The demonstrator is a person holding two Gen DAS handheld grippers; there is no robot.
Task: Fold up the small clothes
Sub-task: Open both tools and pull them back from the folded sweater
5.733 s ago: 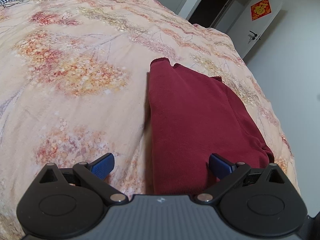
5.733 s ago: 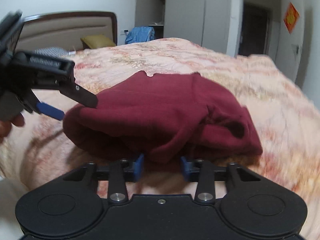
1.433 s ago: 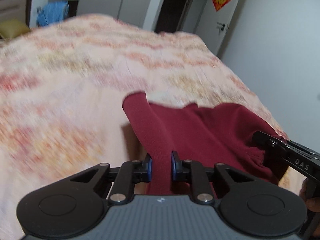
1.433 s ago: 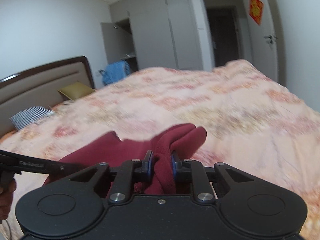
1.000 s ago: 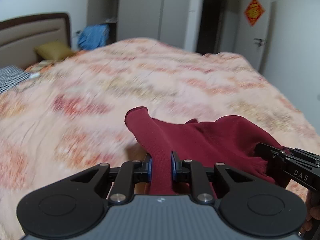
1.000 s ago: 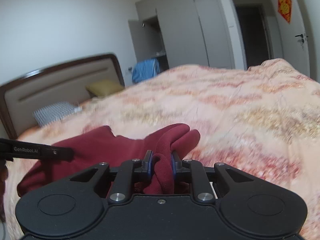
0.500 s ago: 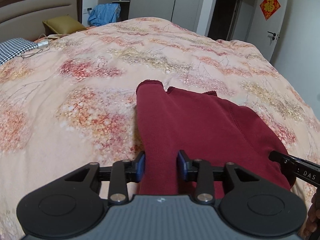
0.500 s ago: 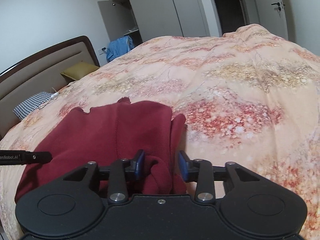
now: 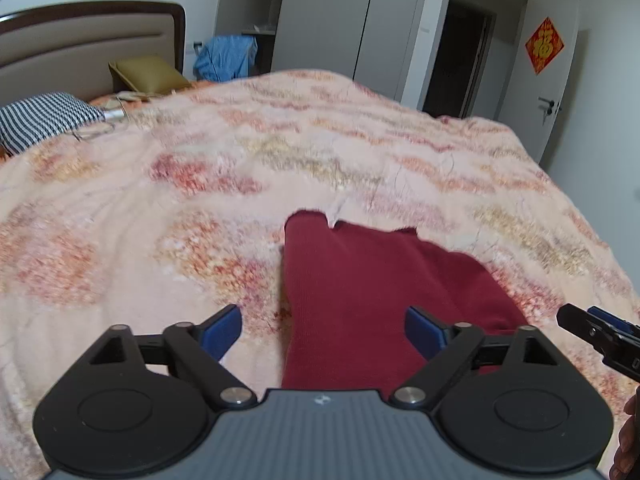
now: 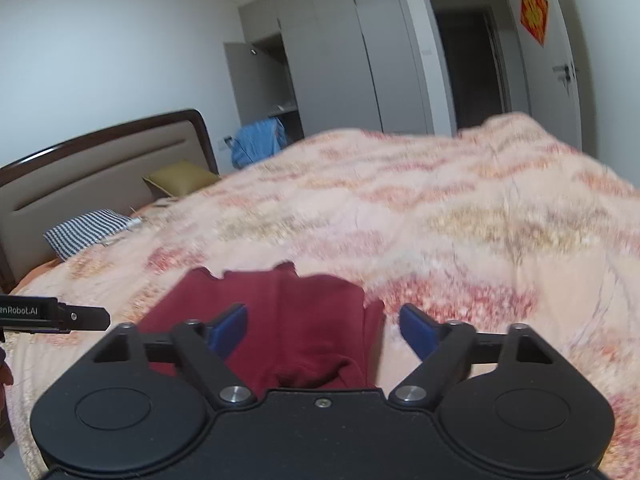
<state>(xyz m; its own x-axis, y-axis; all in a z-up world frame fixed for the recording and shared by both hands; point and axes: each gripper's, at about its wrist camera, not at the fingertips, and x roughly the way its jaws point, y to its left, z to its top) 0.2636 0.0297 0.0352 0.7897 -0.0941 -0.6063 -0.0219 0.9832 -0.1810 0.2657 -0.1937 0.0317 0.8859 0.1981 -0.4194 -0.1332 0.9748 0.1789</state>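
Jaws opening wide on your left gripper [image 9: 322, 330] and right gripper [image 10: 323, 328] let the red garment [image 9: 360, 288] settle flat on the bedspread [image 9: 160, 200].

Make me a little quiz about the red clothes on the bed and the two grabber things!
1. True or false: the dark red knitted garment lies flat on the peach floral bedspread.
2. Which gripper is squeezing the garment? A) the left gripper B) the right gripper C) neither
3. Fill in: the pillow by the brown padded headboard has blue and white ____.

Key:
1. True. It rests folded on the bedspread.
2. C. Both grippers' jaws are opening, with their blue pads clear of the cloth.
3. Stripes, on the striped pillow.
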